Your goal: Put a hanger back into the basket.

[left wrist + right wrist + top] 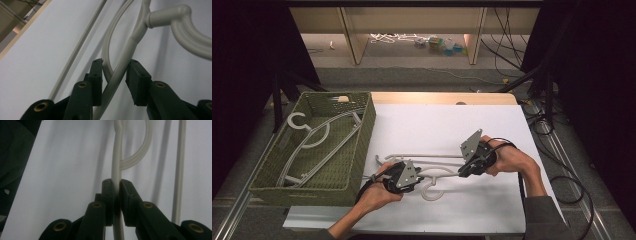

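While my right gripper (117, 185) has its jaws clamped on the hanger (439, 172) at lower centre of the tabletop (437, 120), my left gripper's (115, 72) jaws straddle it unpinched; lifting now could swing it loose.

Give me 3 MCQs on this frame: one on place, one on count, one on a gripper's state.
1. Where is the basket?
A. at the table's left
B. at its right
C. on the floor

2. How many hangers lie in the basket?
A. none
B. two
C. five

3. The right gripper is:
A. wide open
B. shut on nothing
C. shut on the hanger on the table

Key: 1 A, the green basket sits at the left edge in the high view. 2 B, two hangers overlap inside it. 3 C, the right gripper view shows both pads pressing the hanger's bar.
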Available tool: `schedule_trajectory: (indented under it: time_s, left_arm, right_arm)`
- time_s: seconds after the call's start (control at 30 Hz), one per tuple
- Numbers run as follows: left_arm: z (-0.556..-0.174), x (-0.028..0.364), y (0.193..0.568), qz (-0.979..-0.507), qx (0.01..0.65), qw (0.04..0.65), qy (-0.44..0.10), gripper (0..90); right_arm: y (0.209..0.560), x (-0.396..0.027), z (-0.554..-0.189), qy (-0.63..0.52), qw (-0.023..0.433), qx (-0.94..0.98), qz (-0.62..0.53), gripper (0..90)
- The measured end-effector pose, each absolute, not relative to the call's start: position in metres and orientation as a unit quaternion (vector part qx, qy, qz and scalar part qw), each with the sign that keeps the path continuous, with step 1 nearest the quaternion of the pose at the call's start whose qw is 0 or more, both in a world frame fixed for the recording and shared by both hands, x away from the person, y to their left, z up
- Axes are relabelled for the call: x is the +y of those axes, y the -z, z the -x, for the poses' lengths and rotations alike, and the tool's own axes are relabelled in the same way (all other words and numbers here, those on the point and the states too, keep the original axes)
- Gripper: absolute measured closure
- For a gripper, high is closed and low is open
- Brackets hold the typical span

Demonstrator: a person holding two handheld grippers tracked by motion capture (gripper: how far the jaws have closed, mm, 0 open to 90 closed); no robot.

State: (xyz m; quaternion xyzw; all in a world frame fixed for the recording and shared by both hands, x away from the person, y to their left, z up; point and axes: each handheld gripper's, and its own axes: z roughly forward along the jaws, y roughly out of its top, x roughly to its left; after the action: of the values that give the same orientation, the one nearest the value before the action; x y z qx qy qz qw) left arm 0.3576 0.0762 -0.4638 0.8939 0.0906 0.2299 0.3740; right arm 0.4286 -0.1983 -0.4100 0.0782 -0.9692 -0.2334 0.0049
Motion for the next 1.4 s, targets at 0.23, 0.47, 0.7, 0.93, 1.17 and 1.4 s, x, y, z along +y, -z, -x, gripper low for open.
schedule_trajectory:
  time_s: [0.23, 0.47, 0.7, 0.93, 1.17, 1.4]
  left_arm:
    - [-0.353, 0.070, 0.449, -0.902, 0.037, 0.355, -0.242, 73.9]
    - [-0.350, 0.066, 0.440, -0.902, 0.017, 0.362, -0.235, 78.8]
    - [-0.349, 0.066, 0.434, -0.904, 0.042, 0.369, -0.211, 79.6]
    - [-0.355, 0.078, 0.422, -0.897, 0.096, 0.395, -0.171, 79.6]
    - [-0.361, 0.100, 0.409, -0.874, 0.185, 0.420, -0.161, 79.6]
    - [-0.358, 0.111, 0.393, -0.860, 0.208, 0.439, -0.154, 79.6]
  right_arm:
    - [0.407, -0.206, -0.430, 0.253, 0.012, -0.964, -0.078, 81.6]
    - [0.402, -0.214, -0.433, 0.267, -0.013, -0.962, -0.050, 71.8]
    - [0.398, -0.219, -0.436, 0.296, -0.029, -0.955, 0.020, 49.5]
    - [0.381, -0.224, -0.427, 0.338, -0.087, -0.933, 0.090, 38.6]
    - [0.369, -0.224, -0.409, 0.400, -0.125, -0.896, 0.145, 32.8]
    - [0.376, -0.222, -0.384, 0.459, -0.163, -0.850, 0.202, 31.6]
